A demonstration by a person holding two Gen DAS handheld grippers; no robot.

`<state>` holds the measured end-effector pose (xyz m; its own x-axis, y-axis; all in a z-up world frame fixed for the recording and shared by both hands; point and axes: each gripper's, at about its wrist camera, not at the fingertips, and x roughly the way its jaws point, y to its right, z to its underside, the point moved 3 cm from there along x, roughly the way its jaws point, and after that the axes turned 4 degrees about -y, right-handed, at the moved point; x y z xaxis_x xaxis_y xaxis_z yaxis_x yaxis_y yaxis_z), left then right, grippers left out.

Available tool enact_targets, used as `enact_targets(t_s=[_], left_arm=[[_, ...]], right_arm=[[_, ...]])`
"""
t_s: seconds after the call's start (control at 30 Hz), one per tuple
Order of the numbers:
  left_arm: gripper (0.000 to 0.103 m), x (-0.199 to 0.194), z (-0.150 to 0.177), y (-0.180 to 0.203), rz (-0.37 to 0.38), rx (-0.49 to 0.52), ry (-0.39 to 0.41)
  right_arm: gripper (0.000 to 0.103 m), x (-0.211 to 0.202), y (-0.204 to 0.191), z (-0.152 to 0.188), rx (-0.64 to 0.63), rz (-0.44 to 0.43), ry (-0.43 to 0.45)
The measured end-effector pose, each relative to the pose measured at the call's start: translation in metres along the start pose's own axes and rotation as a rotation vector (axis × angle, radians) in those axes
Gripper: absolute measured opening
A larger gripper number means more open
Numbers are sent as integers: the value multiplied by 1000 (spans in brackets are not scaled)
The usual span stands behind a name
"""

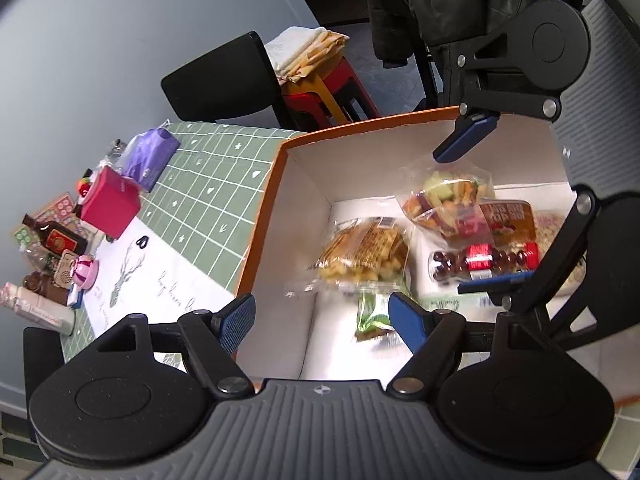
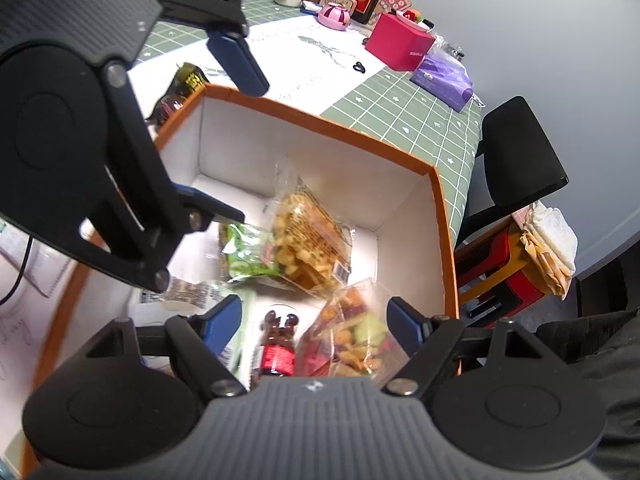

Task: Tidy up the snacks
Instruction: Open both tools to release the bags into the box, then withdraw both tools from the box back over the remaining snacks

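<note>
An orange box (image 1: 264,204) with white inside holds several snack bags. A yellow cracker bag (image 1: 364,252) lies in its middle, on a green bag (image 1: 372,312). A clear bag of mixed colourful snacks (image 1: 448,200) and a red-labelled pack of dark sweets (image 1: 480,264) lie beside it. My left gripper (image 1: 322,316) is open and empty above the box. My right gripper (image 2: 314,320) is open and empty, over the mixed snack bag (image 2: 352,340) and the dark sweets (image 2: 278,340). The cracker bag (image 2: 308,244) and box rim (image 2: 446,240) show in the right wrist view.
A green grid tablecloth (image 1: 212,184) covers the table. A pink box (image 1: 112,204), a purple bag (image 1: 150,156), a brown bottle (image 1: 56,236) and small items stand at its far end. A dark snack bag (image 2: 180,88) lies outside the box. A black chair (image 1: 224,76) and red stool (image 1: 332,88) stand beyond.
</note>
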<state>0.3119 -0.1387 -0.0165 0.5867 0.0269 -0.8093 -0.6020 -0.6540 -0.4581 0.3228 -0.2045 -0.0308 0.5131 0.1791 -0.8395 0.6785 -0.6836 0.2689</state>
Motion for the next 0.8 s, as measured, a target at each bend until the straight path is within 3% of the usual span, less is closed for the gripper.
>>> enact_targets(t_s=[0.33, 0.63, 0.8], left_arm=[[89, -38, 29, -9, -44, -57, -15], [89, -81, 69, -22, -20, -226, -38], [89, -102, 103, -37, 5, -375, -56]], right_arm=[[78, -40, -21, -1, 85, -2, 65], [78, -77, -54, -7, 147, -18, 185], [78, -93, -75, -13, 194, -64, 258]])
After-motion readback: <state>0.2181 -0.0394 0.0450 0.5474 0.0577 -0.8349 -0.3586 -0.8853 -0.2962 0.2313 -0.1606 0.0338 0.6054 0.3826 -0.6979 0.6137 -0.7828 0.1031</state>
